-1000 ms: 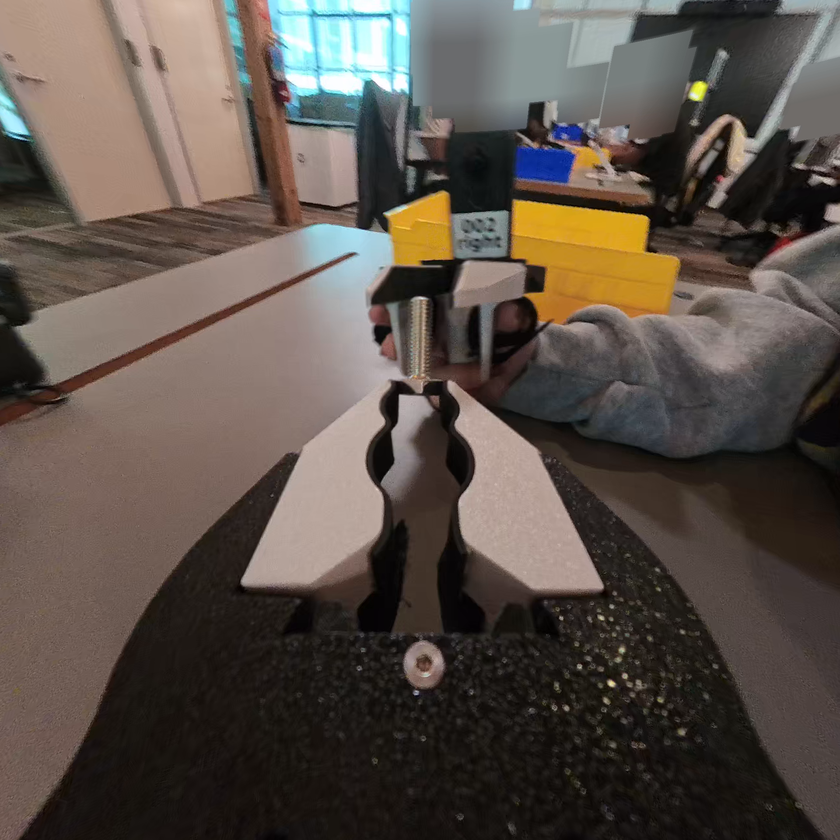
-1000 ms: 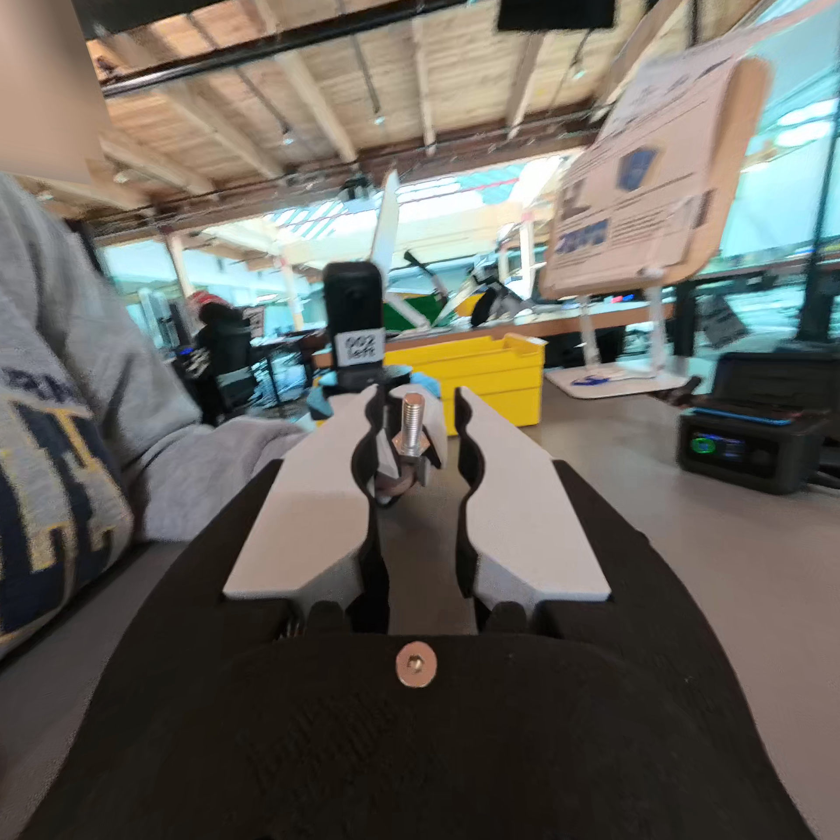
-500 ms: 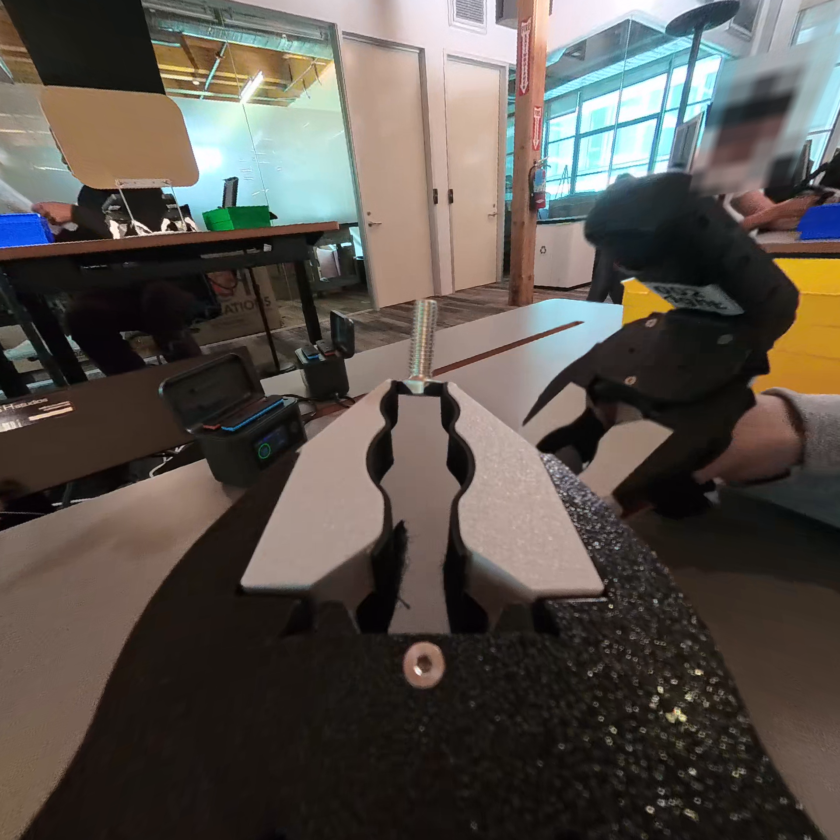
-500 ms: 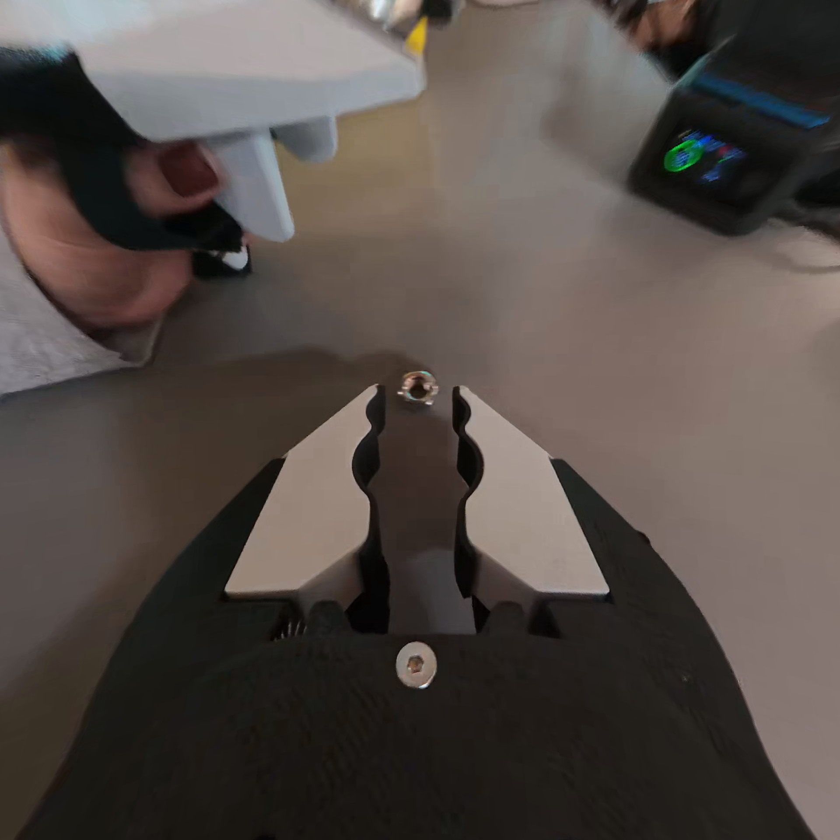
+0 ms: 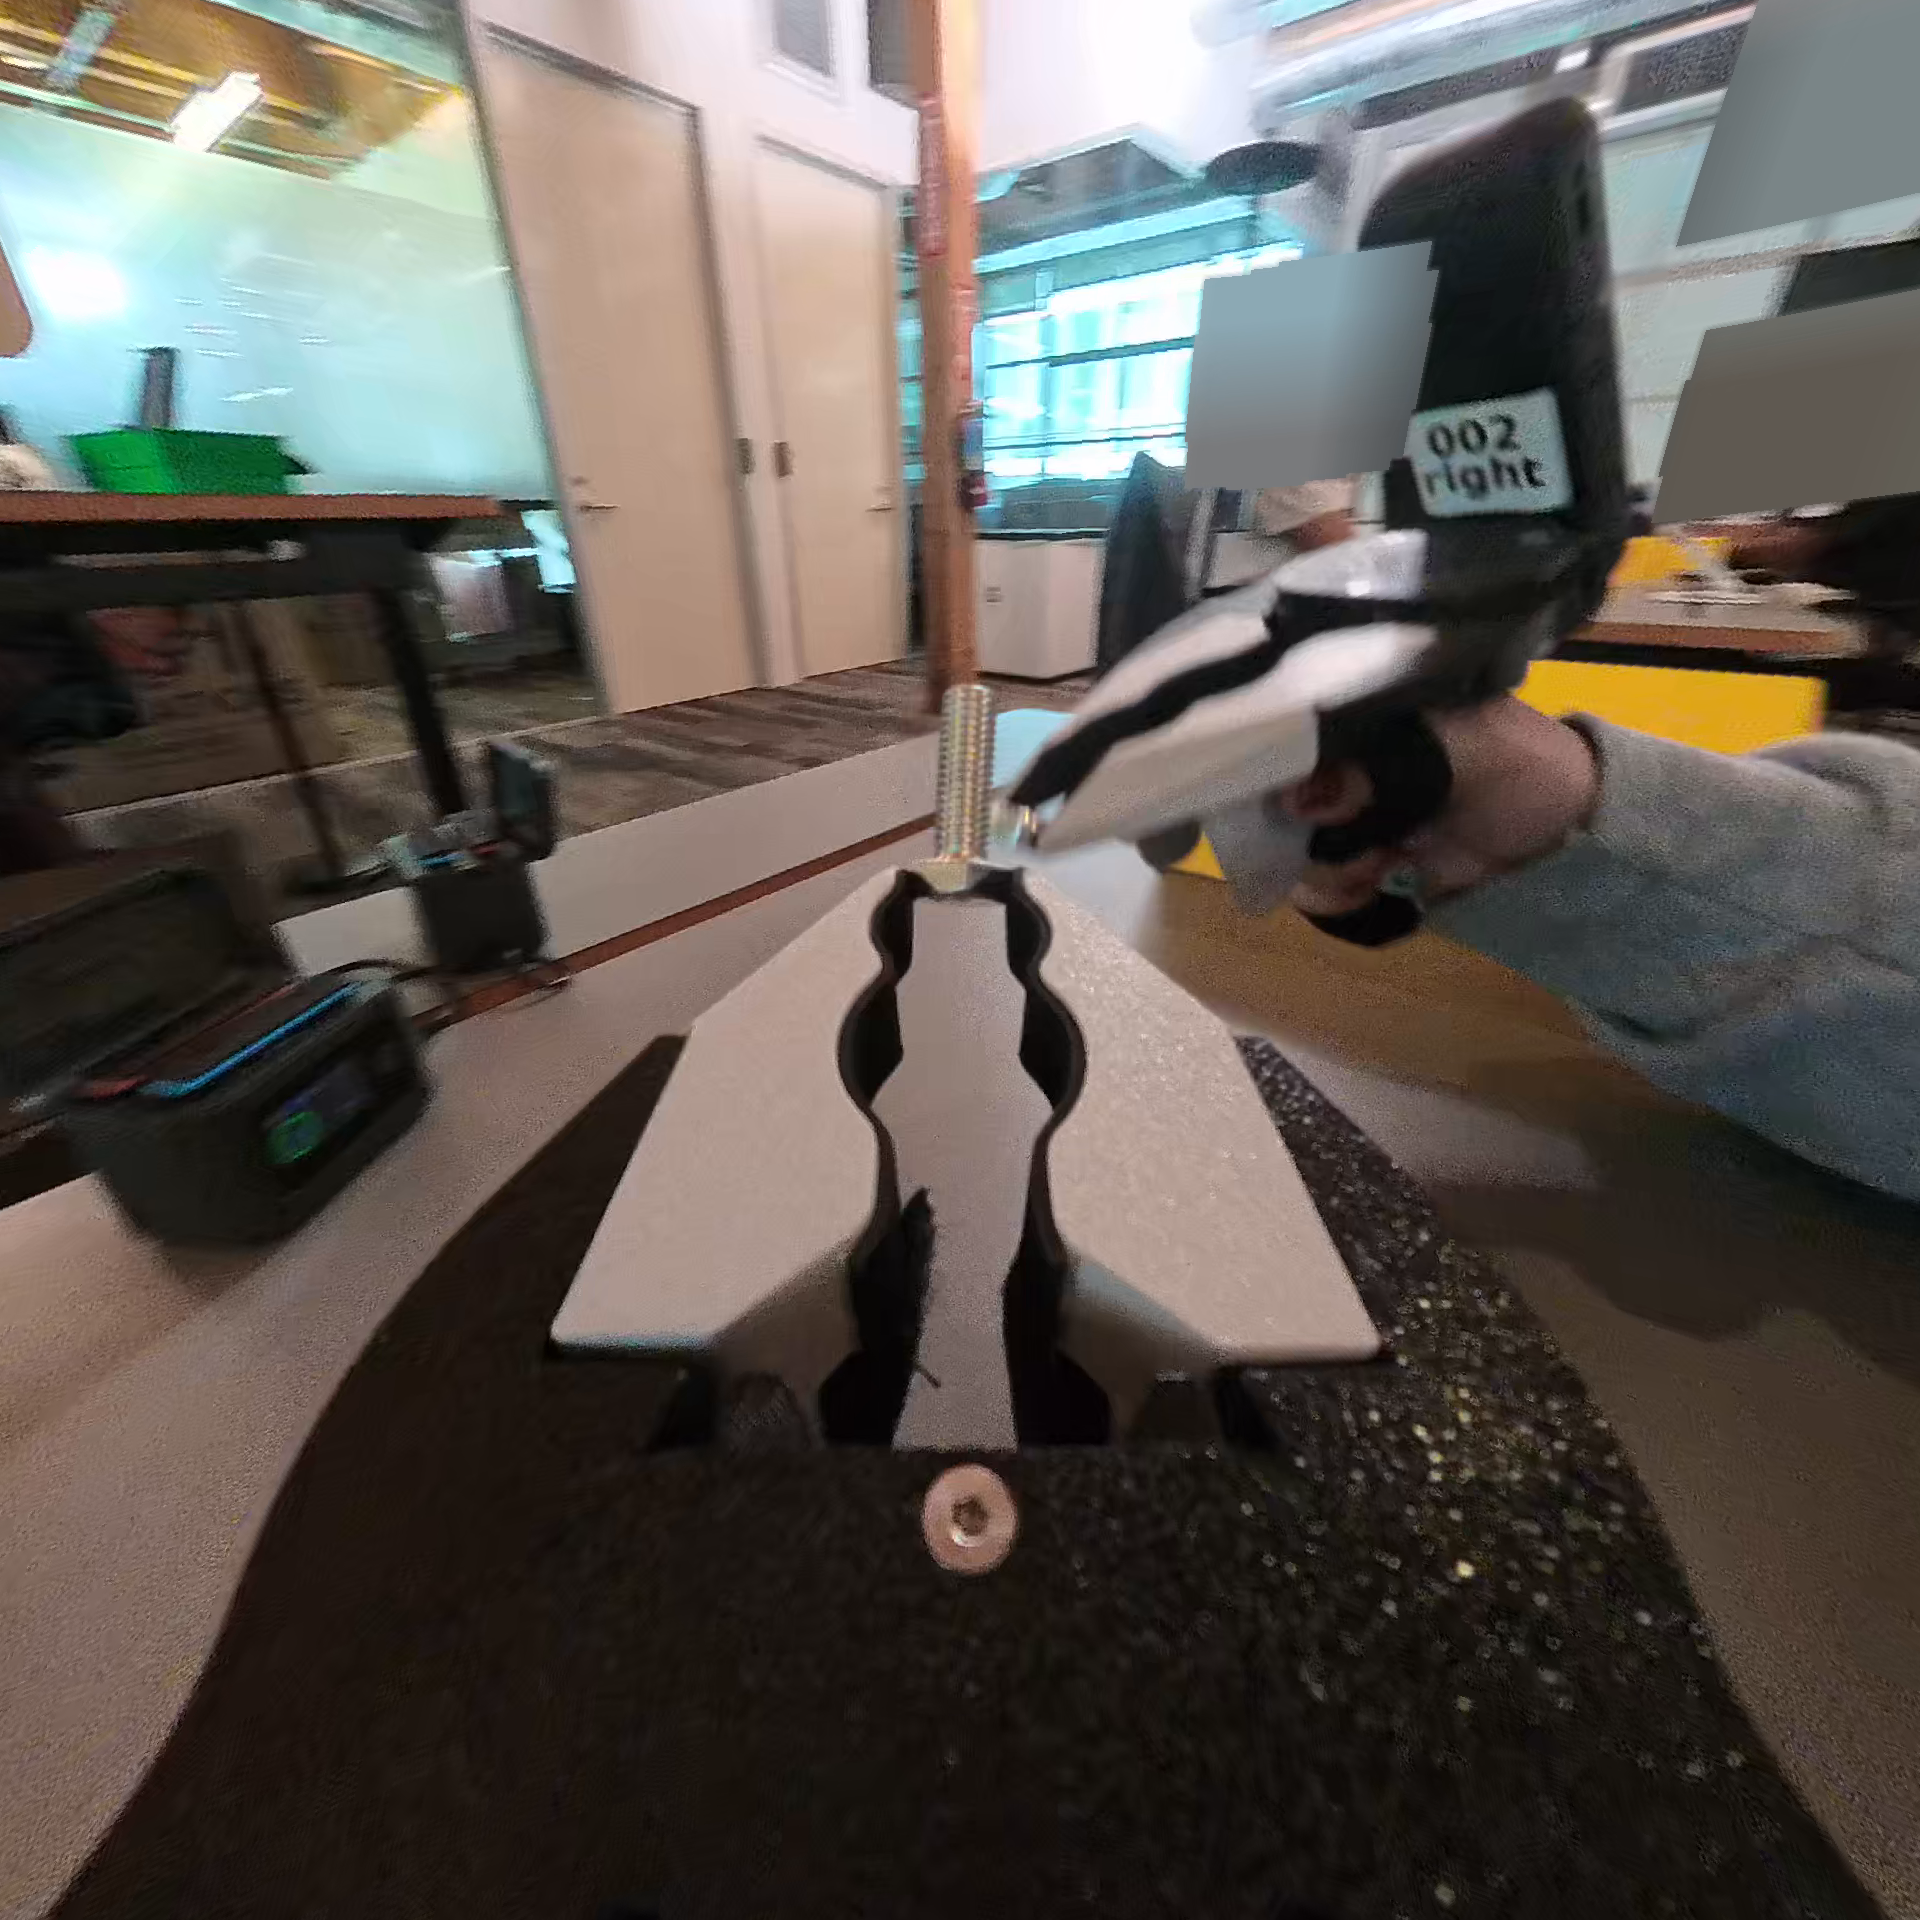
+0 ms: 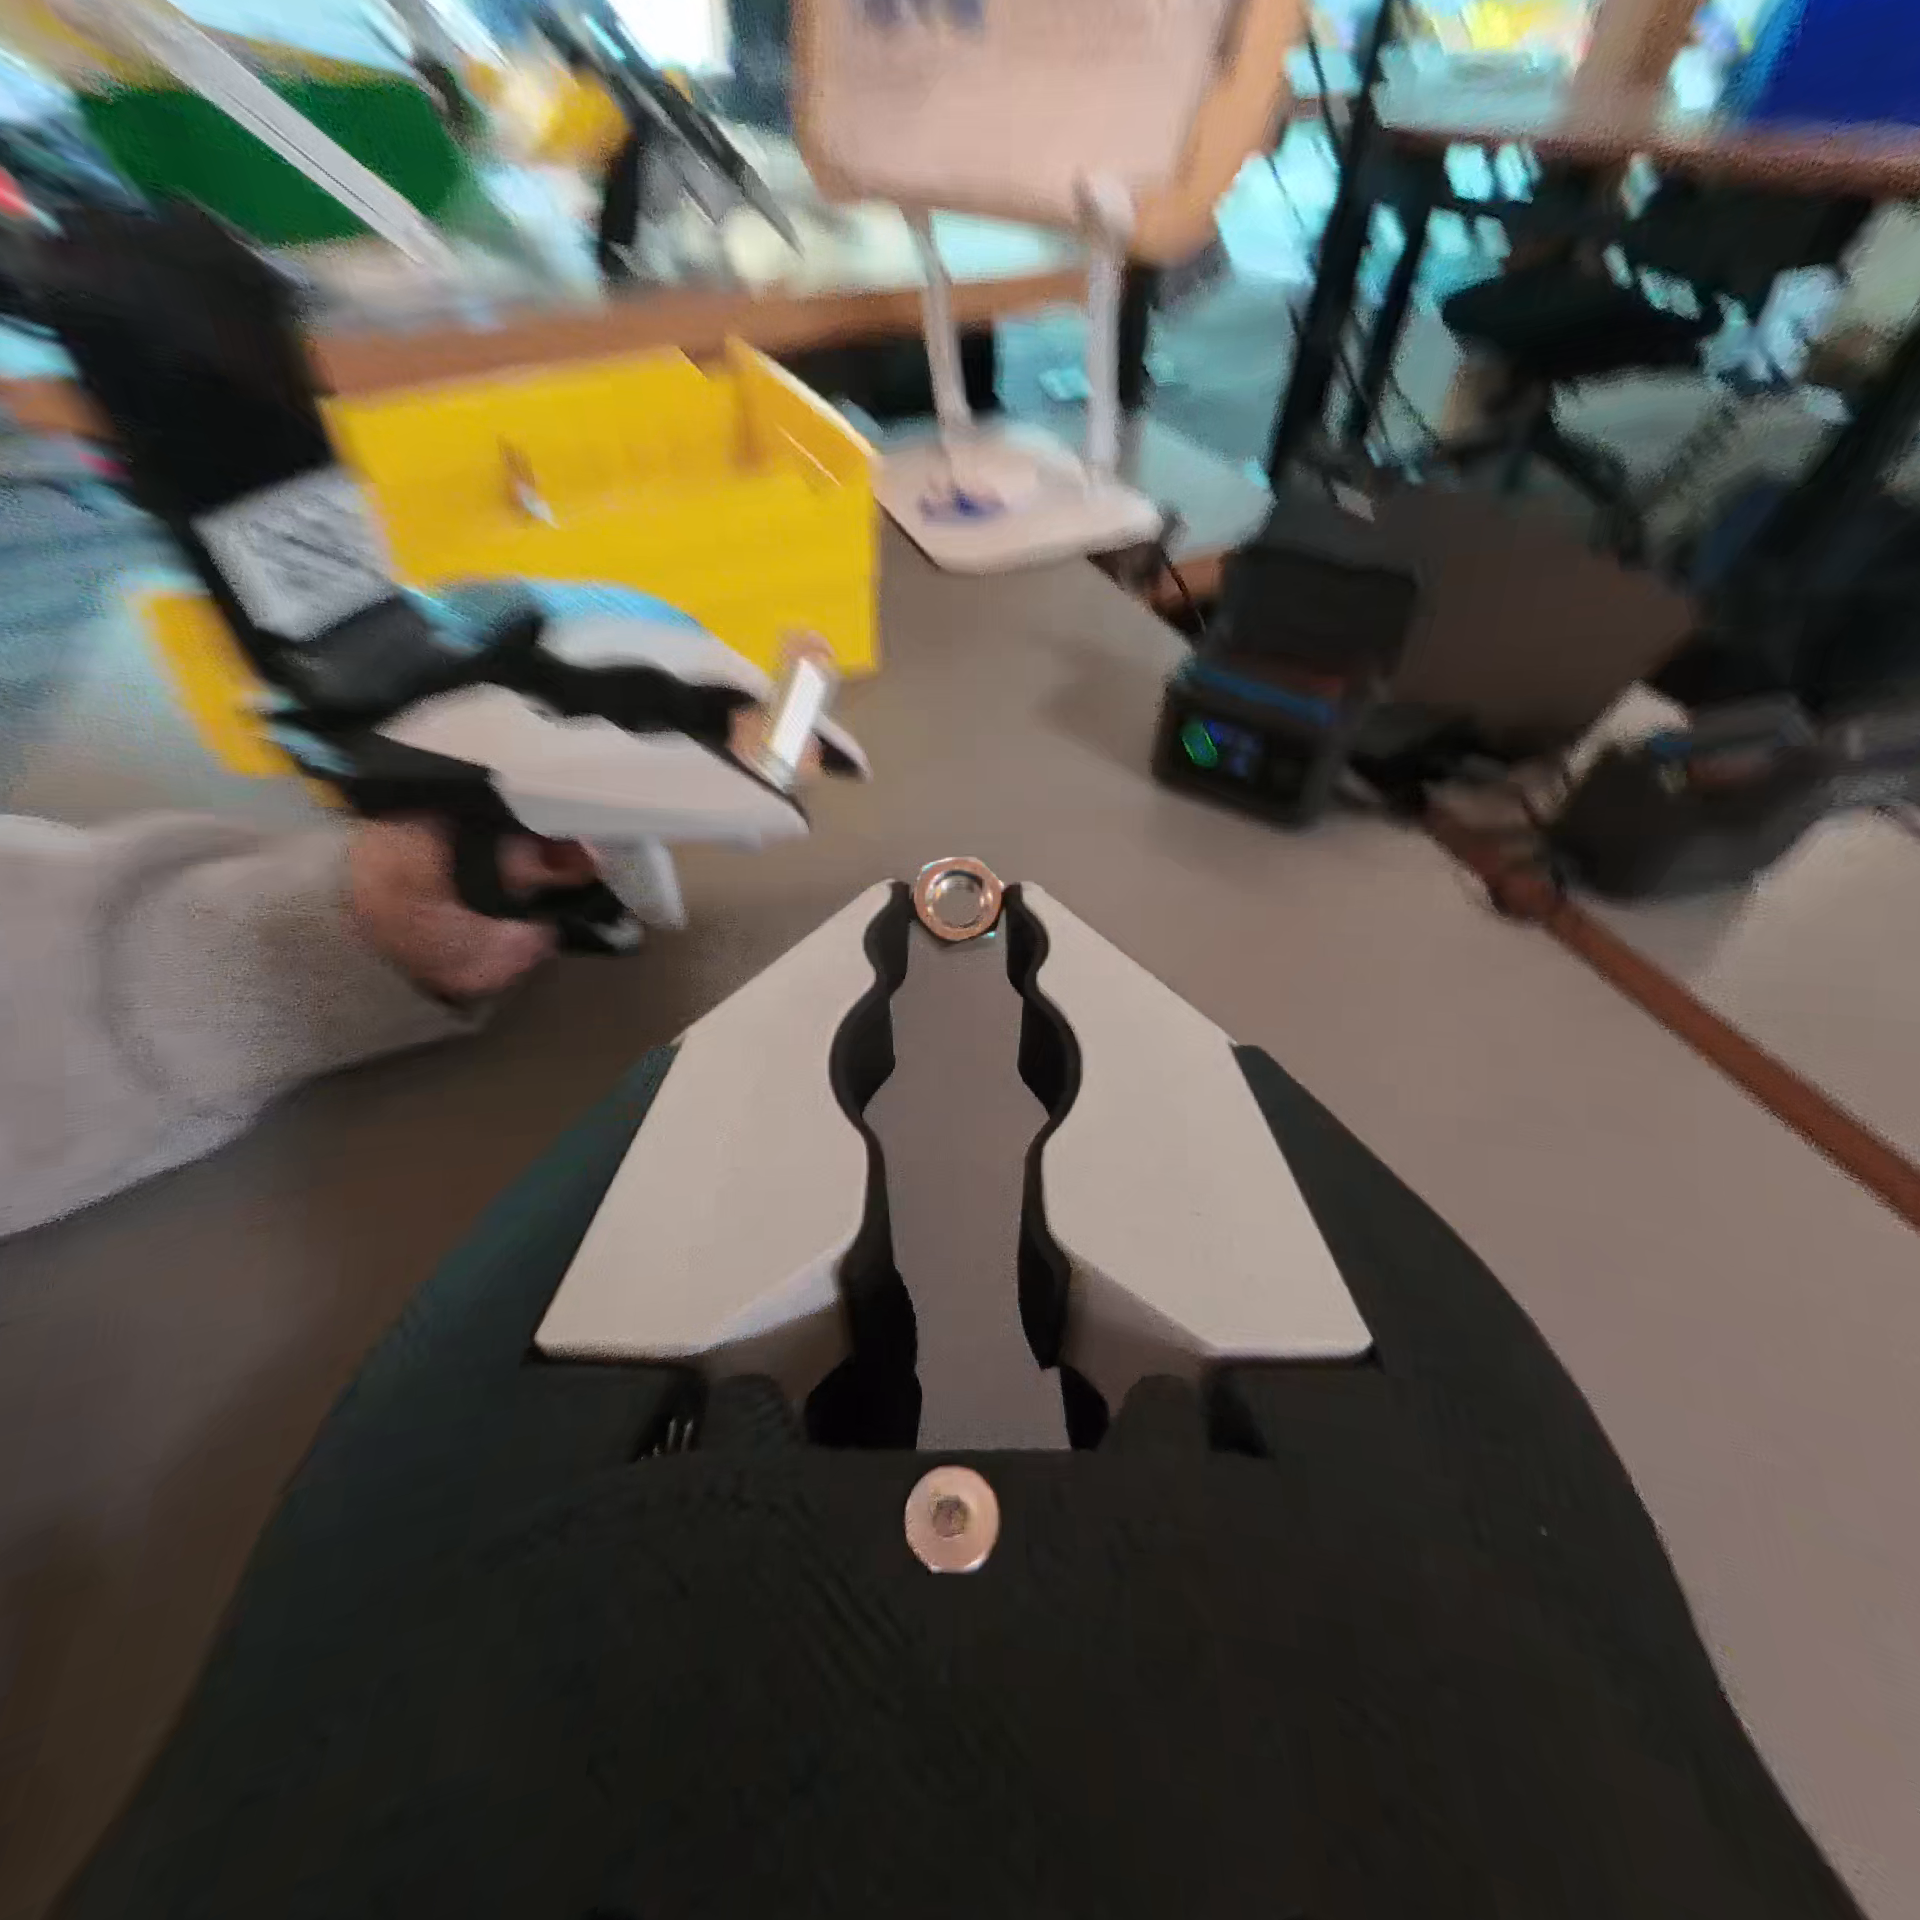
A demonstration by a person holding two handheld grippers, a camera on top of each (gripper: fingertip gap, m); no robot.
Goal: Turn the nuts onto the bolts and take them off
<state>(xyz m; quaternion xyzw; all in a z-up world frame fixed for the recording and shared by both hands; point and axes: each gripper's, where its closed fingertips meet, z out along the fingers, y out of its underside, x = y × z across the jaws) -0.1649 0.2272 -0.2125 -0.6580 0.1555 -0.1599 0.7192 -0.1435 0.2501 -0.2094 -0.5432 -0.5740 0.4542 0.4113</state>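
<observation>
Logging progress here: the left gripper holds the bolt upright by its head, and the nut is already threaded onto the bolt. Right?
Not quite. The nut is not on the bolt; it sits pinched in the right gripper tips, shown in the right wrist view. The left gripper does hold the bolt upright by its head.

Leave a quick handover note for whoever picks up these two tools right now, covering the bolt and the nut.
Left tool: shut on the bolt, gripped by its head, threaded shaft pointing up.
Right tool: shut on the nut, pinched at the fingertips, hole facing the camera.
In the left wrist view, the right tool's tip sits right beside the lower part of the bolt shaft.
Done: both parts picked up.
Left: the nut is not on the bolt yet; bring it over the bolt's top end, turn it on, then take it off.
</observation>
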